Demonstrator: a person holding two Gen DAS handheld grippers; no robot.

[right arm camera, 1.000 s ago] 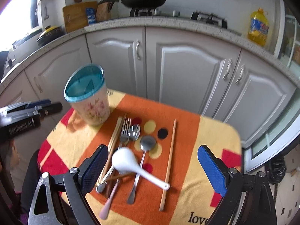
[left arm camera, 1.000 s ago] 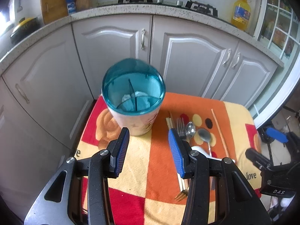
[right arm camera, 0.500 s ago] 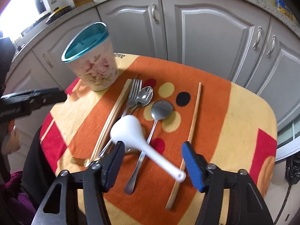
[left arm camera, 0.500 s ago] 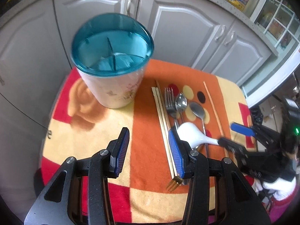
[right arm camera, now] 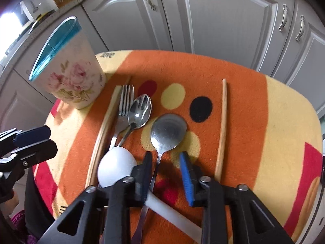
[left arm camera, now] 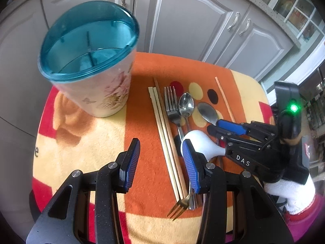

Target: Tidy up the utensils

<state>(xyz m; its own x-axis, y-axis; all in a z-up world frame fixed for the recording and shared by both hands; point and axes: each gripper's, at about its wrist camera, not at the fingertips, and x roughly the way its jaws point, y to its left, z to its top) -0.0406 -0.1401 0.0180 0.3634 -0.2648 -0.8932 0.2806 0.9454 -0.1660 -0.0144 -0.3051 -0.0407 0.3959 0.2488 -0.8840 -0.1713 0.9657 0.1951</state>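
The right gripper (right arm camera: 165,174) sits low over the cluster of utensils near the middle of the table (right arm camera: 284,122), jaws narrowed but with a gap between them, straddling the handle of the big steel spoon (right arm camera: 168,131) just below its bowl. Nothing looks pinched yet. The white ladle (right arm camera: 116,167) lies right against the left jaw, its handle crossing under the gripper, so the trick is probably to close on the steel handle alone and lift straight up — otherwise the ladle gets dragged along.

The big spoon's long axis runs from the near edge toward the far edge, bowl pointing at the cabinets, handle toward the gripper. The smaller spoon (right arm camera: 140,110) and fork (right arm camera: 126,99) lie roughly parallel to it on the left, heads toward the far edge too, with the chopsticks (left arm camera: 162,122) beside them and a lone chopstick (right arm camera: 222,122) off toward the right edge.

The left gripper (left arm camera: 160,162) hovers with jaws moderately open and empty, nearer the near-left part of the table. The floral holder (left arm camera: 91,61) stands upright at the far-left corner — dividers visible inside, and it looks like it holds no utensils so far.
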